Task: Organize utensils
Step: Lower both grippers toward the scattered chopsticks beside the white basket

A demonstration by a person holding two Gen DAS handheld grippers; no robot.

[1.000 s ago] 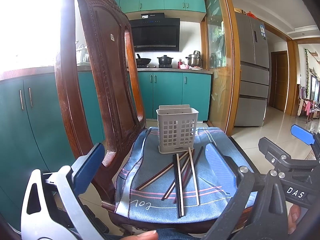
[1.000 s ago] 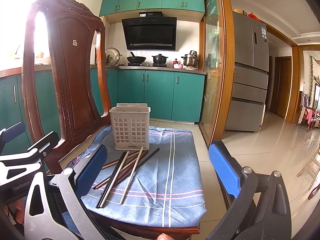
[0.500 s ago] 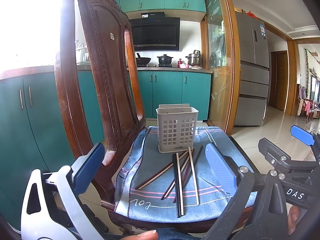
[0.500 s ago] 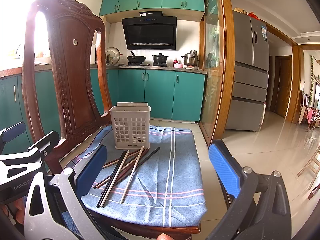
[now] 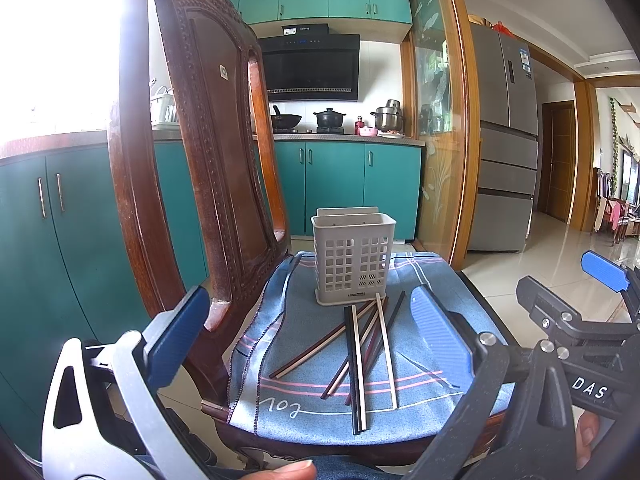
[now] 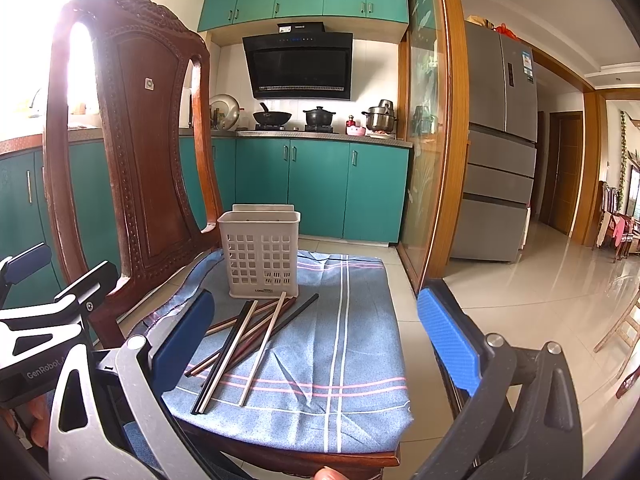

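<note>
Several chopsticks (image 5: 362, 350) (image 6: 248, 334), some dark and some pale, lie crossed in a loose pile on a blue cloth (image 5: 412, 360) (image 6: 340, 344) that covers a wooden chair seat. Just behind them stands an upright grey slotted utensil holder (image 5: 352, 258) (image 6: 262, 254), and nothing shows above its rim. My left gripper (image 5: 310, 342) is open, held in front of the seat with the chopsticks showing between its blue pads. To its right, my right gripper (image 6: 316, 344) is open too, level with the seat's front edge. Neither holds anything.
The carved wooden chair back (image 5: 200, 152) (image 6: 132, 140) rises at the left of the seat. Teal kitchen cabinets (image 6: 320, 192) and a stove with pots stand behind. A glass sliding door (image 6: 426, 160) and a fridge (image 6: 500, 140) are at the right, above tiled floor.
Both views have shifted only slightly. The chopsticks and the holder lie as before, and both grippers have stayed open.
</note>
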